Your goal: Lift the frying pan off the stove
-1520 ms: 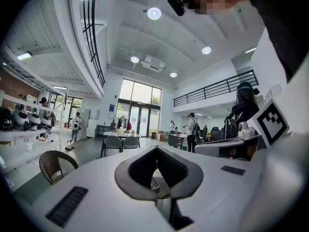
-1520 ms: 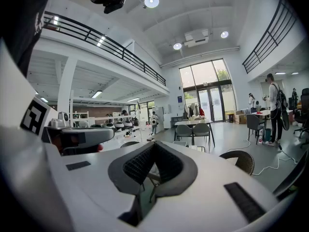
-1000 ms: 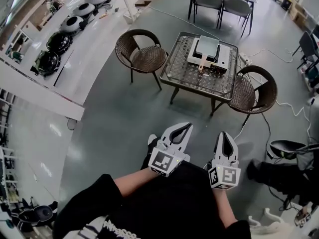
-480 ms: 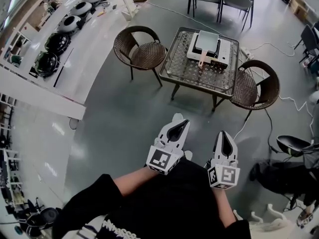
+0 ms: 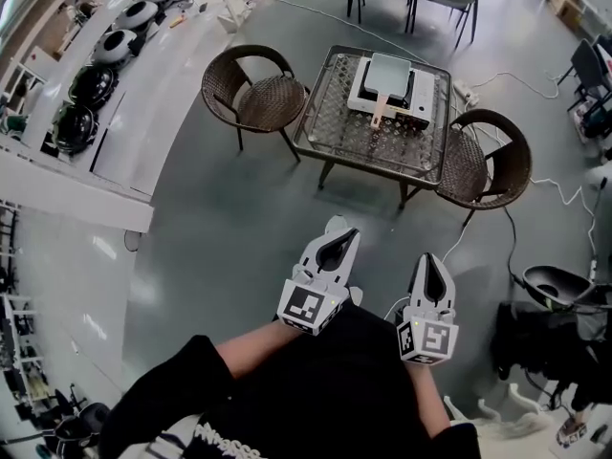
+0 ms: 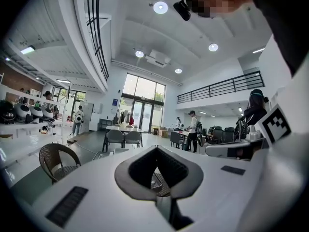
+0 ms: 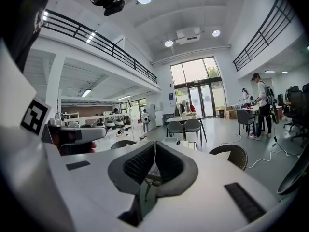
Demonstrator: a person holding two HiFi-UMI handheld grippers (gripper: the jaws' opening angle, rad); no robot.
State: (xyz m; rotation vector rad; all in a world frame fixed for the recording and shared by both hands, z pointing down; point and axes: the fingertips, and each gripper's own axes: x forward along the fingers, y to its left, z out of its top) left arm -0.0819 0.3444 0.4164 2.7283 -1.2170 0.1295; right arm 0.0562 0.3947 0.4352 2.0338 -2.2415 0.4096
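Frying pan is being left unlifted on the stove, well apart from left gripper and right gripper, fingers closed, empty.

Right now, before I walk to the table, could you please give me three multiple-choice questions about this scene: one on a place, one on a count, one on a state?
1. Where is the frying pan?
A. on the stove on the table
B. on the floor
C. on a chair seat

2. How many wicker chairs stand at that table?
A. one
B. two
C. four

3. How do the jaws of the left gripper stand?
A. wide open
B. shut on the pan's handle
C. shut, with nothing held

Answers:
1 A, the pan sits on the white stove.
2 B, one chair stands at each side of the table.
3 C, the jaw tips meet in the left gripper view, far from the table.
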